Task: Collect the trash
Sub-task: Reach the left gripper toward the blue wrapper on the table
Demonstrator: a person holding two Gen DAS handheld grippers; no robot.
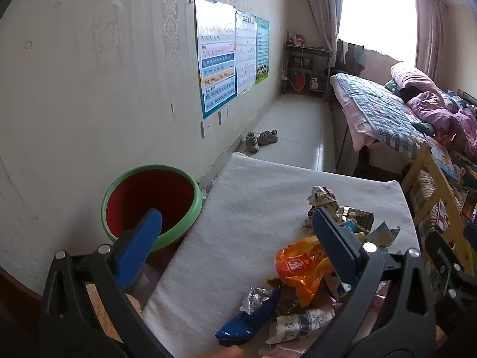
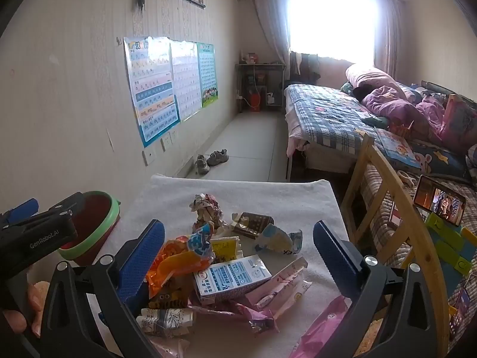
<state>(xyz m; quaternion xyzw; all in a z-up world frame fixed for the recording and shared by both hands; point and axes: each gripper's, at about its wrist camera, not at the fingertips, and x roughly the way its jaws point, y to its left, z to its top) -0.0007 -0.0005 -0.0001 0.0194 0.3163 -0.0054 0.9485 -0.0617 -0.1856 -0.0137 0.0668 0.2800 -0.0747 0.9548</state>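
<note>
A pile of trash lies on a white towel-covered surface [image 2: 277,197]: an orange wrapper [image 2: 176,264], a white-and-blue carton [image 2: 232,274], pink wrappers [image 2: 283,286], crumpled paper [image 2: 207,208] and a brown packet [image 2: 253,222]. A red bin with a green rim [image 1: 152,203] stands left of the surface by the wall. My left gripper [image 1: 238,226] is open and empty, between the bin and the pile; the orange wrapper [image 1: 298,268] and a blue wrapper [image 1: 247,322] lie below it. My right gripper [image 2: 238,238] is open and empty above the pile.
A wooden chair frame [image 2: 375,179] and a bed [image 2: 337,113] with quilts stand to the right. A phone on a stand [image 2: 439,204] sits on the bedding. Shoes [image 2: 213,158] lie on the floor by the postered wall [image 2: 155,89].
</note>
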